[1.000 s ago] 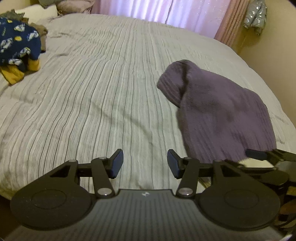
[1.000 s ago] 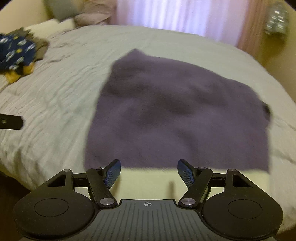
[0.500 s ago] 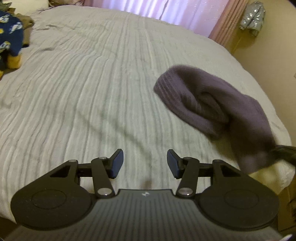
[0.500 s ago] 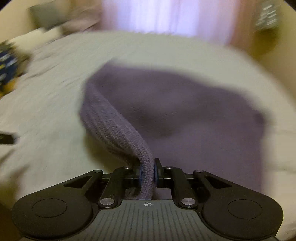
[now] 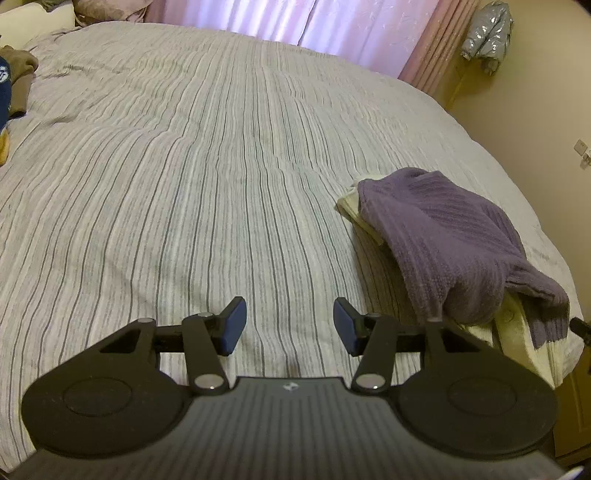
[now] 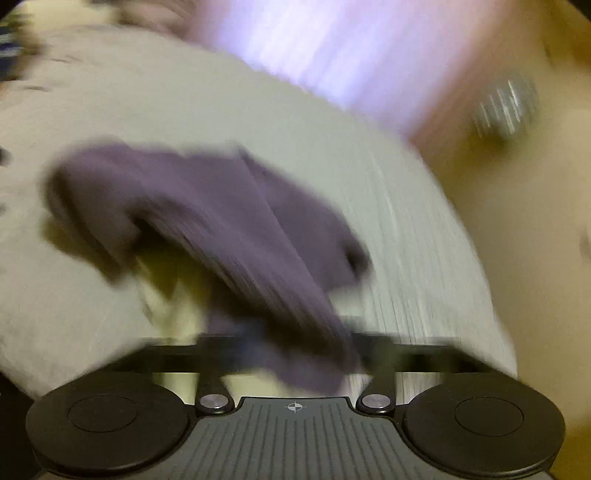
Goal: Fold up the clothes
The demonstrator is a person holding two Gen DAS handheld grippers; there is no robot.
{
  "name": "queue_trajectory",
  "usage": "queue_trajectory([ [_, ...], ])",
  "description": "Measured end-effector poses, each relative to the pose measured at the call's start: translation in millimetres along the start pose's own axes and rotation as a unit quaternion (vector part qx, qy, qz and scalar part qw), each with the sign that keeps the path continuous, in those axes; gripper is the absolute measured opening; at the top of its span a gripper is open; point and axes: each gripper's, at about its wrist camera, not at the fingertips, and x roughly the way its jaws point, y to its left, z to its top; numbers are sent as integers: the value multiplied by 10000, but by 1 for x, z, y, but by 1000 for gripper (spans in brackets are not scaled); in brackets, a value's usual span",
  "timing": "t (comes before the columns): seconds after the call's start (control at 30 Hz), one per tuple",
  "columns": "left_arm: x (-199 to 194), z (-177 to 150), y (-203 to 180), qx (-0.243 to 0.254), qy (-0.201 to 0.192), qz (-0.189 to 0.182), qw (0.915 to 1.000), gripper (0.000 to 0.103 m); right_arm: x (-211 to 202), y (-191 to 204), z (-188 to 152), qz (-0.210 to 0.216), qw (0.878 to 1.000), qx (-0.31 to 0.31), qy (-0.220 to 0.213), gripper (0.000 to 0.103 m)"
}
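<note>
A purple knit sweater (image 5: 443, 229) lies bunched on a pale yellow garment (image 5: 352, 206) at the bed's right edge. My left gripper (image 5: 290, 326) hovers open over the striped bedcover to the left of it, with nothing between its fingers. In the blurred right wrist view, the purple sweater (image 6: 221, 206) drapes down across my right gripper (image 6: 295, 343). Its jaws are opening wide, a fold of the sweater lies loose between them, and the yellow garment (image 6: 166, 295) shows underneath. A black tip of the right gripper (image 5: 580, 326) peeks in at the left view's right edge.
The grey striped bed (image 5: 221, 166) fills the left wrist view. A blue patterned garment (image 5: 3, 96) and a brown one (image 5: 18, 62) lie at the far left edge. Pink curtains (image 5: 332, 22) hang behind, and a silver jacket (image 5: 484, 35) hangs on the yellow wall.
My right gripper closed on the sweater's edge, pulled it into a bunch on top of the yellow garment, then spread its jaws. The left gripper drifted sideways, still open.
</note>
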Motion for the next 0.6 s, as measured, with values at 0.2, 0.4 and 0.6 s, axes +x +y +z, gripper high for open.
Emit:
queue_trajectory([
  [0.2, -5, 2, 10, -88, -44, 58, 9999, 48, 57, 68, 18, -105, 9784, -1964, -637, 102],
  [0.4, 1, 3, 24, -219, -23, 282, 9994, 47, 115, 106, 22, 64, 9530, -2926, -787, 40],
  [0.6, -2, 4, 24, -237, -54, 314, 9992, 47, 99, 31, 59, 969, 9882, -655, -988, 13],
])
